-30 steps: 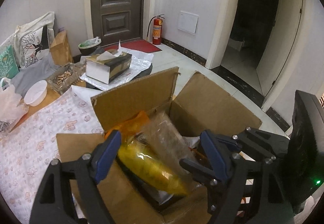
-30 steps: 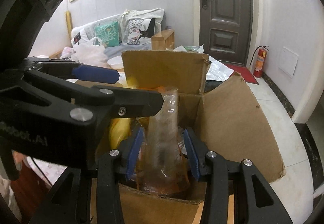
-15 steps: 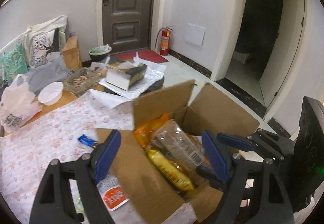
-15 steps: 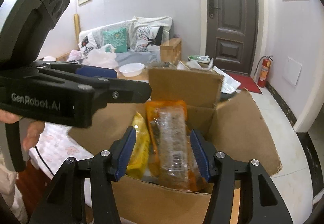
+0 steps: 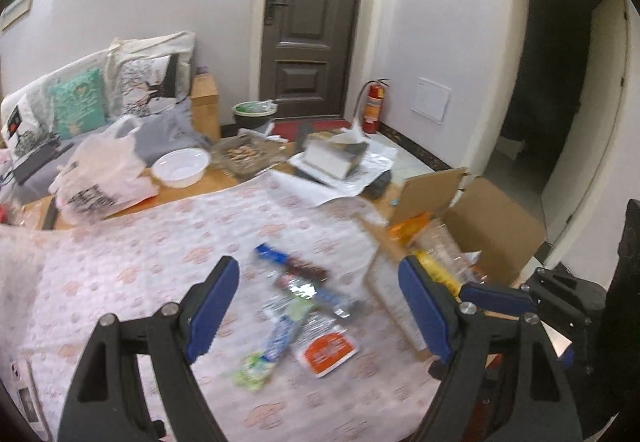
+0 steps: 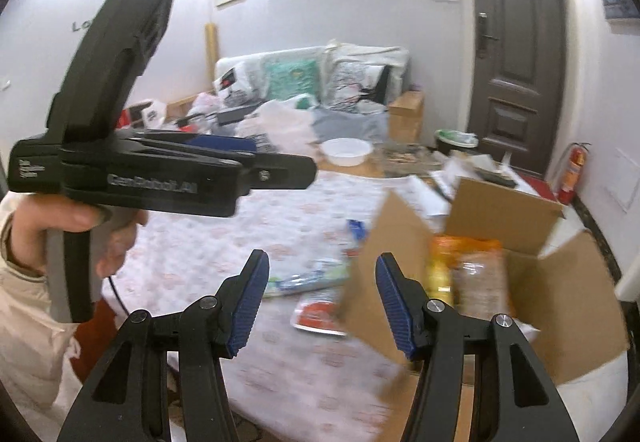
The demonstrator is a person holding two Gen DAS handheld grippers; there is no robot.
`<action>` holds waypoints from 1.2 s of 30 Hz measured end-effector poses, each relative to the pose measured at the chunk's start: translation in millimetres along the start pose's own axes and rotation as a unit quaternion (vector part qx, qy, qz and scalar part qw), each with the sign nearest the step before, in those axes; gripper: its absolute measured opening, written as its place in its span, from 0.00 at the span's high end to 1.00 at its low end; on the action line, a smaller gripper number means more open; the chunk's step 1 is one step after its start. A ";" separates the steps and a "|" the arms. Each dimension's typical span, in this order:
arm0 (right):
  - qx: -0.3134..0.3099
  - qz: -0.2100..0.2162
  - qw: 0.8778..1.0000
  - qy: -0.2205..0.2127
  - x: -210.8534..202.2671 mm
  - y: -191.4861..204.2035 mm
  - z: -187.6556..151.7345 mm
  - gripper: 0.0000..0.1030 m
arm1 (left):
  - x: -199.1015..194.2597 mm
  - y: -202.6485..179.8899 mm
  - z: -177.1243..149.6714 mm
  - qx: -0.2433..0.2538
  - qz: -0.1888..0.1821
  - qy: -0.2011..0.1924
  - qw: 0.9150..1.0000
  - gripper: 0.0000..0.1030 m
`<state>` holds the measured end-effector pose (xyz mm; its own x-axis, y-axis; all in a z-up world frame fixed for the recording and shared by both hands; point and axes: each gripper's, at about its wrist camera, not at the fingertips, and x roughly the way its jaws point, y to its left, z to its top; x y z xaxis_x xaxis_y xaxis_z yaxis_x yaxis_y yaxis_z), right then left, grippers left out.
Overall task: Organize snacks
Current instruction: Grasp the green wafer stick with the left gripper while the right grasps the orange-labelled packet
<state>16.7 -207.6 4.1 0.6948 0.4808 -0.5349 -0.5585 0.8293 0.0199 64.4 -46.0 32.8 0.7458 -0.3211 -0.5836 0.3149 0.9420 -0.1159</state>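
Note:
An open cardboard box (image 5: 492,226) (image 6: 520,274) stands at the table's right end with a yellow packet (image 6: 438,274), an orange packet and a clear packet (image 6: 482,278) upright inside. Several loose snack packets (image 5: 308,306) (image 6: 316,278) lie on the floral tablecloth left of the box, among them an orange-and-white sachet (image 5: 326,350). My left gripper (image 5: 320,306) is open and empty above these packets. My right gripper (image 6: 320,302) is open and empty, above the table by the box's left wall. The left gripper's body (image 6: 160,170) shows in the right wrist view.
A white bowl (image 5: 180,166), a white plastic bag (image 5: 100,178), a tray of small items (image 5: 244,156) and a tissue box (image 5: 334,158) sit at the far side of the table. A sofa with cushions (image 5: 80,102) stands behind. A fire extinguisher (image 5: 374,106) stands by the door.
Both grippers have pulled back and up from the box and swung left. The clear packet stays in the box, released. The loose packets on the cloth have come into view.

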 end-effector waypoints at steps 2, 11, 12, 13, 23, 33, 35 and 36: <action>-0.008 0.008 1.000 0.011 11.7 16.8 2.5 0.50 | -0.5 14.9 -9.0 -0.004 -0.002 0.002 1.000 0.23; 0.010 0.032 0.995 0.099 93.8 65.7 -20.8 0.50 | 29.3 76.8 -60.4 -0.016 -0.018 0.036 0.999 0.23; 0.015 0.027 0.994 0.106 100.7 64.6 -24.2 0.50 | 35.9 79.5 -64.5 -0.017 -0.020 0.043 0.999 0.23; 0.022 0.020 0.993 0.113 107.6 62.5 -28.6 0.50 | 44.3 83.4 -70.2 -0.018 -0.022 0.053 0.998 0.23; 0.067 -0.098 0.979 0.164 159.6 19.4 -63.6 0.34 | 120.6 71.6 -105.0 0.010 -0.046 0.128 0.991 0.36; 0.080 -0.113 0.976 0.166 181.9 -0.8 -68.7 0.26 | 138.3 62.9 -112.5 0.035 -0.048 0.143 0.988 0.71; 0.079 -0.111 0.977 0.165 181.7 -0.7 -68.7 0.28 | 136.1 63.8 -113.0 0.035 -0.044 0.145 0.988 0.73; 0.078 -0.110 0.977 0.163 180.3 0.0 -68.8 0.36 | 134.7 64.9 -113.5 0.033 -0.041 0.145 0.988 0.73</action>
<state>110.8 -140.6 -150.4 0.5953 0.1908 -0.7805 -0.3179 0.9481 -0.0108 118.7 -17.2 -144.5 0.5204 -0.3453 -0.7810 0.4118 0.9027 -0.1248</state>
